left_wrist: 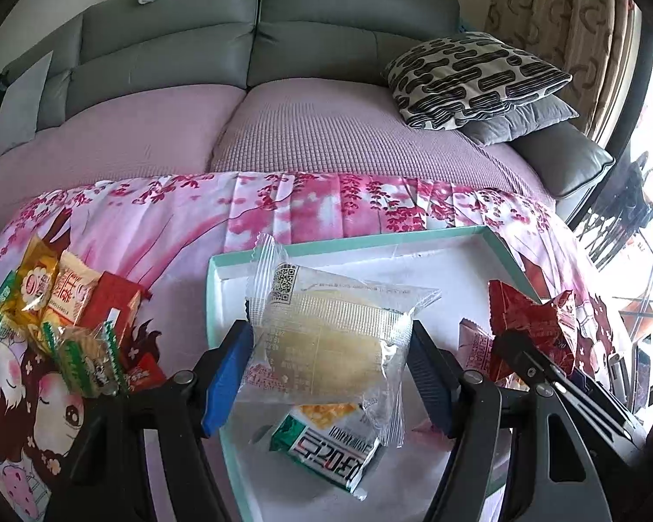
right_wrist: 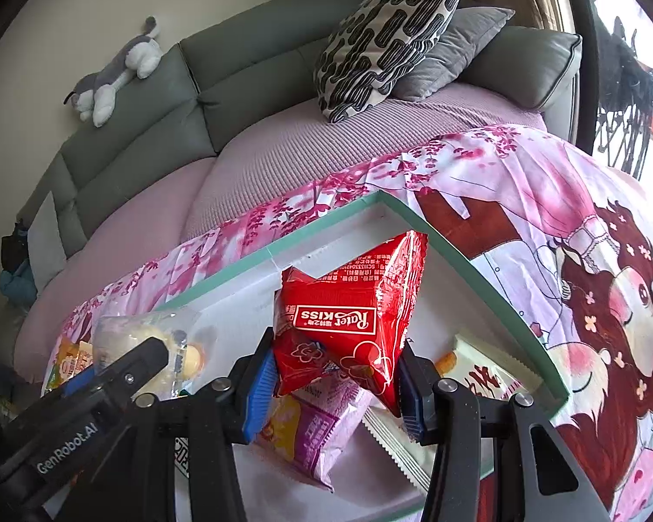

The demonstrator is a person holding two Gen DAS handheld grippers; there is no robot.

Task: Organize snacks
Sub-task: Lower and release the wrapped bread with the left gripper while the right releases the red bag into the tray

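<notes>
My left gripper [left_wrist: 328, 359] is shut on a clear-wrapped yellow cake [left_wrist: 326, 335] and holds it above the white box with a teal rim [left_wrist: 348, 241]. A green-and-white snack pack [left_wrist: 326, 443] lies in the box below it. My right gripper [right_wrist: 335, 380] is shut on a red Rater Kiss packet [right_wrist: 348, 313] over the same box [right_wrist: 479, 261]. Beneath it lie a purple snack bag [right_wrist: 322, 435] and a white flat packet [right_wrist: 479, 374]. The left gripper [right_wrist: 122, 374] with the cake [right_wrist: 152, 339] shows at the left of the right wrist view, and the red packet [left_wrist: 531, 326] at the right of the left wrist view.
A pile of loose snacks [left_wrist: 61, 317] lies on the pink flowered cloth [left_wrist: 283, 209] left of the box. Behind stands a grey sofa [left_wrist: 257, 35] with a purple cover, a patterned pillow [left_wrist: 474, 74] and a plush toy [right_wrist: 117, 74]. A window is at the right.
</notes>
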